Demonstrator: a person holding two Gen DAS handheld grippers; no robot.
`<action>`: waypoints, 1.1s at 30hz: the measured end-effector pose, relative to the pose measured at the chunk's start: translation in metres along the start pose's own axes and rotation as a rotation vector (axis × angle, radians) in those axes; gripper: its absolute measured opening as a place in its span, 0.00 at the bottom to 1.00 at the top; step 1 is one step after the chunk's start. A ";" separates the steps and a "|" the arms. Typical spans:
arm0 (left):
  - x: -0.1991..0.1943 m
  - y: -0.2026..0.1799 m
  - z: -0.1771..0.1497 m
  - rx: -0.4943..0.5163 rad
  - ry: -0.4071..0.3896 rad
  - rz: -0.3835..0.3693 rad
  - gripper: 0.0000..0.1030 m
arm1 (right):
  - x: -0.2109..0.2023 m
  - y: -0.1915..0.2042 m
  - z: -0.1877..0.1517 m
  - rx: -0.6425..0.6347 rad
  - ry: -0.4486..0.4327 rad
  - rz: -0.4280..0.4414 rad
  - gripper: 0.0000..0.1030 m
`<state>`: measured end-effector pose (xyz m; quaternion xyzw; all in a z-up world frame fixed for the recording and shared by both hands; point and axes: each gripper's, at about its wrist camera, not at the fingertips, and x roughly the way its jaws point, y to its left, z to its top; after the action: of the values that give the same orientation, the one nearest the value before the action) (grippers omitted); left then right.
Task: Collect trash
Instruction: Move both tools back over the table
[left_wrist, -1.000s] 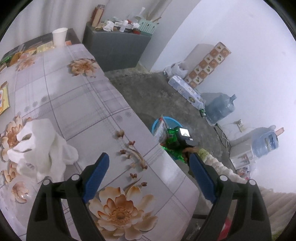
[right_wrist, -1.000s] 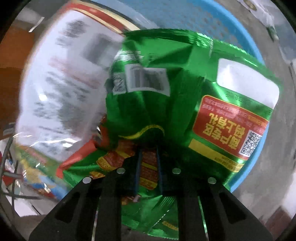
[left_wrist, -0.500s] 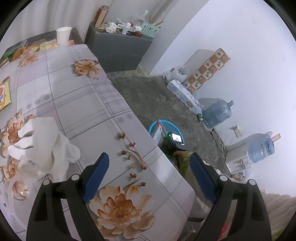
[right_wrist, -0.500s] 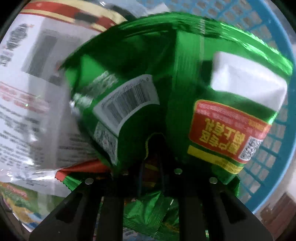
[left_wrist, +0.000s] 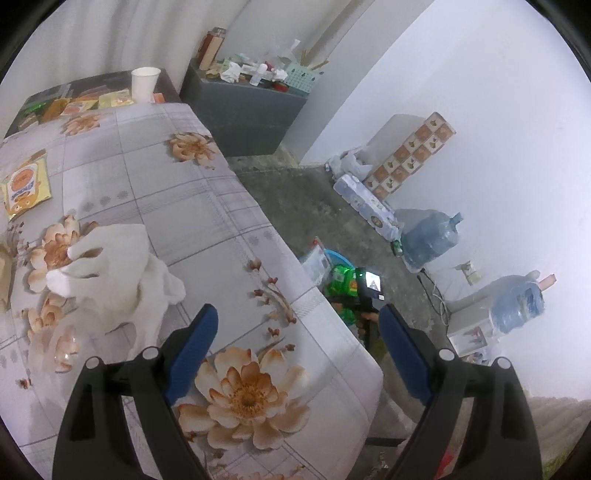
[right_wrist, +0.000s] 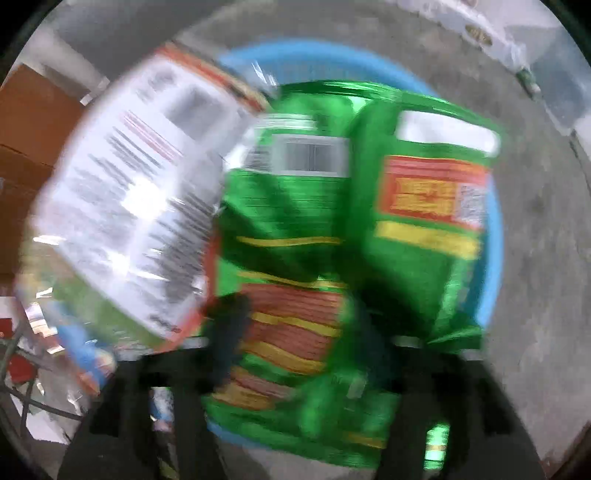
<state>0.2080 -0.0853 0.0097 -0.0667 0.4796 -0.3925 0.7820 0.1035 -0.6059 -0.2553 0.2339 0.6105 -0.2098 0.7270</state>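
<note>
The floral-print grey tablecloth (left_wrist: 155, 192) covered the table across the left of the left wrist view. A round blue plastic basket (right_wrist: 493, 258) filled the centre of the right wrist view, holding a shiny green foil snack bag (right_wrist: 369, 240) beside a white printed wrapper (right_wrist: 129, 206). A crumpled white tissue (left_wrist: 114, 273) lay at centre left. The left gripper (left_wrist: 297, 338) had its fingers spread apart, empty. The right gripper (right_wrist: 295, 354) was blurred; its finger state could not be determined.
</note>
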 end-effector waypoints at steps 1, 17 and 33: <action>-0.003 -0.001 -0.001 0.006 -0.005 -0.002 0.84 | -0.006 -0.001 0.000 0.001 -0.023 0.008 0.78; -0.033 0.006 -0.009 -0.013 -0.061 -0.004 0.84 | -0.117 -0.070 0.000 0.219 -0.276 0.338 0.79; -0.120 0.036 -0.078 -0.091 -0.230 0.065 0.88 | -0.339 0.024 -0.099 -0.001 -0.471 0.461 0.85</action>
<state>0.1373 0.0425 0.0345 -0.1310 0.4059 -0.3347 0.8403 -0.0171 -0.5208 0.0666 0.3108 0.3564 -0.0877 0.8767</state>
